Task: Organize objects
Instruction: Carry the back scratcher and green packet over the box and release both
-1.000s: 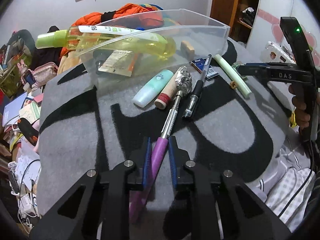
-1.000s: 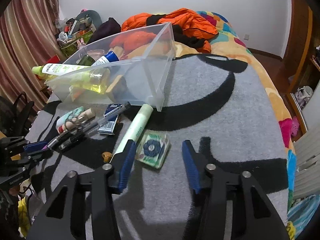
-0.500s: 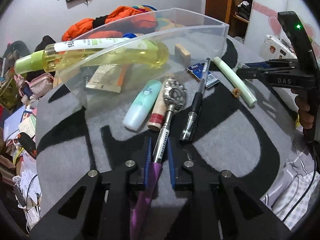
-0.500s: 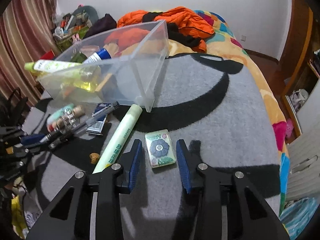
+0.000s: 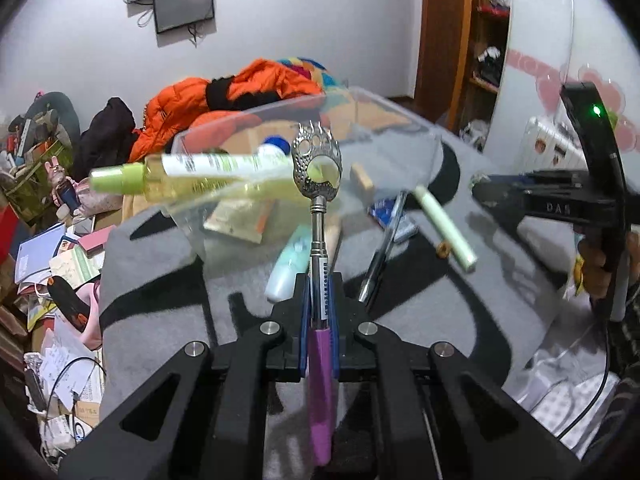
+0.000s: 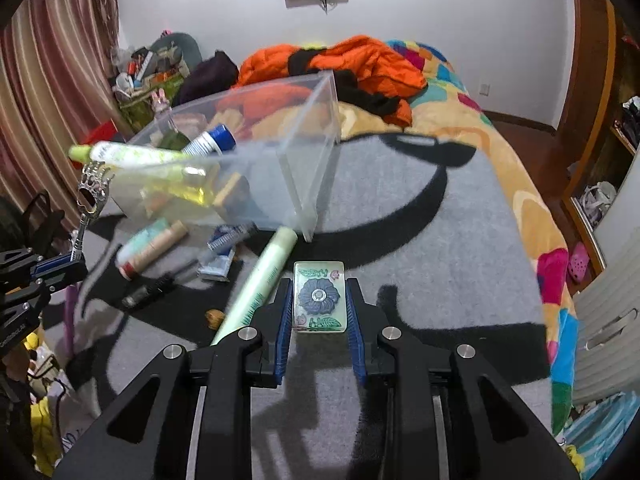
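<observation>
My left gripper [image 5: 319,316] is shut on a telescopic back scratcher [image 5: 318,184] with a purple grip and a silver paw head, held up off the grey blanket in front of the clear plastic bin [image 5: 384,120]. It also shows in the right wrist view [image 6: 90,196]. My right gripper [image 6: 318,308] is shut on a small flat box with a blue flower [image 6: 318,296], at the blanket's level. The bin [image 6: 312,148] holds a yellow spray bottle [image 6: 132,156] and a blue-capped tube [image 6: 210,142].
On the blanket lie a pale green tube [image 6: 260,284], a mint bottle and a tan stick [image 6: 154,242], a black pen [image 6: 156,288], a blue pack [image 6: 224,236] and a small brown nut [image 6: 214,316]. An orange jacket [image 6: 340,60] lies behind the bin. Clutter lies at the left.
My left gripper has lifted the back scratcher off the blanket and tilted it upright. My right gripper has closed around the flower box.
</observation>
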Demonstrator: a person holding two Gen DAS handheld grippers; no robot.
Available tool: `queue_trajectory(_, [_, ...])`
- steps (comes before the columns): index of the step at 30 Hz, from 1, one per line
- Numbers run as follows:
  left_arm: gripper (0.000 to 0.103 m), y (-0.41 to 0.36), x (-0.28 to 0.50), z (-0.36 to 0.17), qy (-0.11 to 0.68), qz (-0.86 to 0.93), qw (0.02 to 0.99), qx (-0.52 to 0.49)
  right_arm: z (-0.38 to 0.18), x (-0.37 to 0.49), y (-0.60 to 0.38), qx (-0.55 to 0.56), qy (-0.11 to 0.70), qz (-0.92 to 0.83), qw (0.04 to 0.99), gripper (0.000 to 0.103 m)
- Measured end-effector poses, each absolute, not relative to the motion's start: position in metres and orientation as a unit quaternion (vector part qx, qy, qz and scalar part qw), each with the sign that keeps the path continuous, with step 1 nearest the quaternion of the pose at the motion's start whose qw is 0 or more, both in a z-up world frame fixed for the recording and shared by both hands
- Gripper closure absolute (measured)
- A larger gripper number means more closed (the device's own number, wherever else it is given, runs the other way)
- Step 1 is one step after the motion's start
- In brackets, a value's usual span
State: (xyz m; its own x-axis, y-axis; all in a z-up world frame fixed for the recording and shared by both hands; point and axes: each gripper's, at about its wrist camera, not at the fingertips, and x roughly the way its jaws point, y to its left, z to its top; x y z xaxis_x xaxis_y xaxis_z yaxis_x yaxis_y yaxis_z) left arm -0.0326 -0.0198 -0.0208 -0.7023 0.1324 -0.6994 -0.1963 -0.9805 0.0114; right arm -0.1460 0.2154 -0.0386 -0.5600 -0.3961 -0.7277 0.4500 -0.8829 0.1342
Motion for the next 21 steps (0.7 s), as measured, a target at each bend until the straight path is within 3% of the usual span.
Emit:
queue_trajectory(11, [0.096,-0.032,-0.026,0.022,-0.007,0.945,0.084,-0.316,0.005,-0.138,0.204,0.351,0.027,-0.896,0.272,0.081])
queue_trajectory(21, [0.096,-0.042,-0.026,0.059,-0.02,0.959,0.072,-0.274,0.012,-0.131,0.196,0.34,0.024,-0.893,0.292,0.081])
